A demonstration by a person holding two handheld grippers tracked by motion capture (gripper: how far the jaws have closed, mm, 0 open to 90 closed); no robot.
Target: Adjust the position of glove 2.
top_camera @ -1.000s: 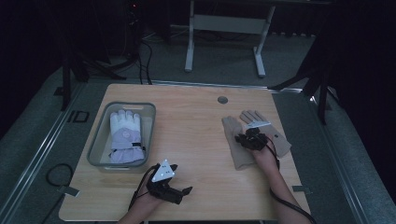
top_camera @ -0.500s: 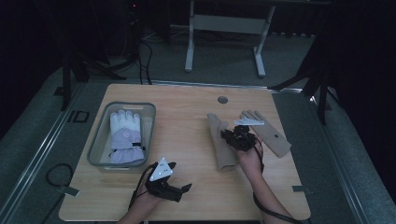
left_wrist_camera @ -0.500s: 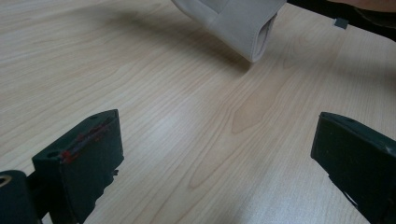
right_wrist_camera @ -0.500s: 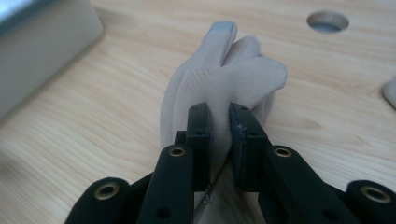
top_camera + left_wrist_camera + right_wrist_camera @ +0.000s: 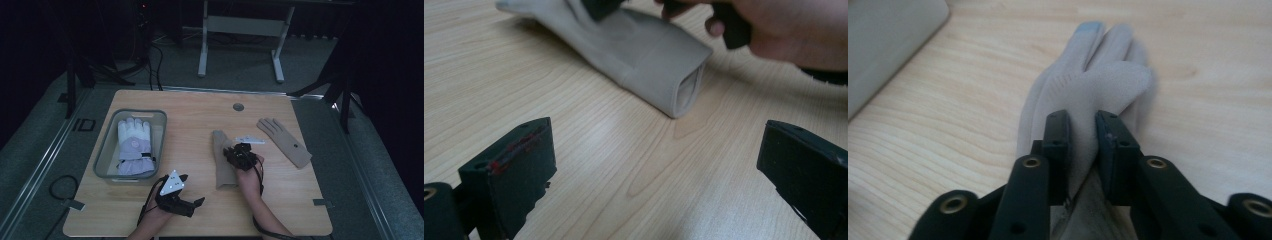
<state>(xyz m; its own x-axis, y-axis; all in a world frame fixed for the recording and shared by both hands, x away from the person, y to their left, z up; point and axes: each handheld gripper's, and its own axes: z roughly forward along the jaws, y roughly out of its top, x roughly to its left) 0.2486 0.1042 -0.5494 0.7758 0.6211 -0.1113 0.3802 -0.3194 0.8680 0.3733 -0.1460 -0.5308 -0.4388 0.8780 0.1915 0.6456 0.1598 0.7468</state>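
On the table: three gloves, one bin, two grippers.
The right gripper pinched a fold of the middle beige glove, its jaws just easing; its twin lay right, the white glove in the bin. The left gripper gaped empty.

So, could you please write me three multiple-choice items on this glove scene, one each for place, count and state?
1. Where does the white glove lie?
A. in the bin
B. on the floor
C. under the right gripper

2. How many beige gloves are on the table?
A. one
B. two
C. four

3. How are the left gripper jaws?
A. shut on a glove
B. open, with nothing between them
C. shut on the bin

Key: 1 A, it rests inside the grey bin; 2 B, the pinched glove and the flat glove; 3 B, its view shows bare wood between wide jaws.
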